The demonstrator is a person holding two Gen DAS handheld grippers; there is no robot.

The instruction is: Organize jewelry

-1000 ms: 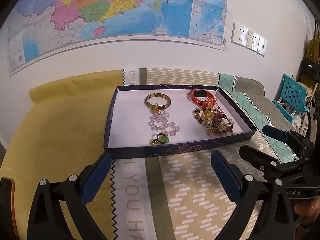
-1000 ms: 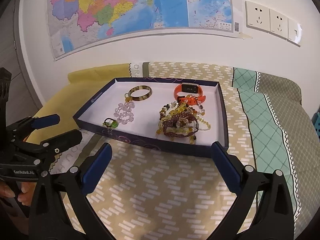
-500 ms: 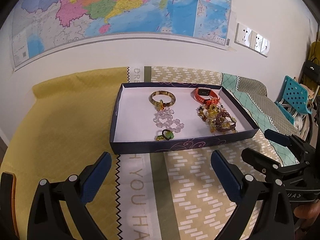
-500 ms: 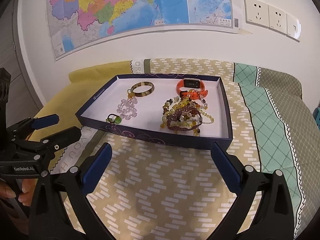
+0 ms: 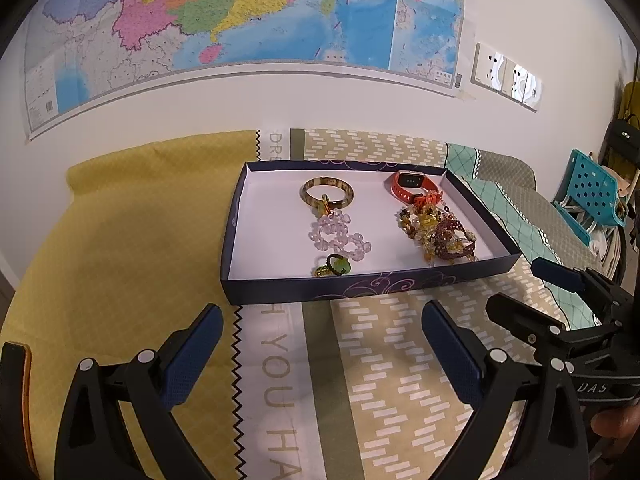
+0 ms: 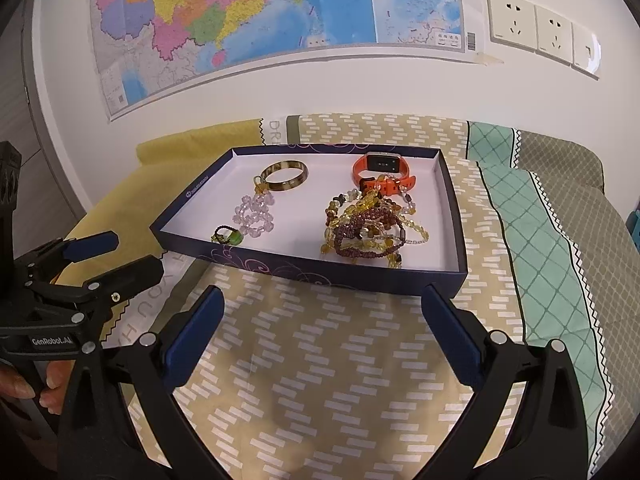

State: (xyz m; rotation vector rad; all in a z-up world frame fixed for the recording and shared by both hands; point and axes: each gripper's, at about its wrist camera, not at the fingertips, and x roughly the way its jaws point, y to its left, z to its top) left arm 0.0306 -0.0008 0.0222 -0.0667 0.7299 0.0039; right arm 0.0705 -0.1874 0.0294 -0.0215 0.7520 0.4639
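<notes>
Hovering short of the near wall of the tray (image 5: 360, 286), both tools wait with nothing between their pads: left gripper (image 5: 318, 354) spread wide, right gripper (image 6: 322, 338) spread wide too. Every piece lies inside that dark-blue tray on the patterned cloth (image 6: 340, 360). On the left, a line runs far to near: amber bangle (image 5: 328, 197), clear bead bracelet (image 5: 338, 236), small green-stone ring (image 5: 334, 266). On the right, far end, the orange watch (image 6: 380, 172), and just near of it a tangled heap of brown and yellow beads (image 6: 370, 232), touching the strap. Judging by that, the left column looks sorted and the heap does not, though it could equally be left as it is. If sorting goes on, the heap wants a narrow, delicate pinch on a single strand, lifted slowly so the rest does not drag
</notes>
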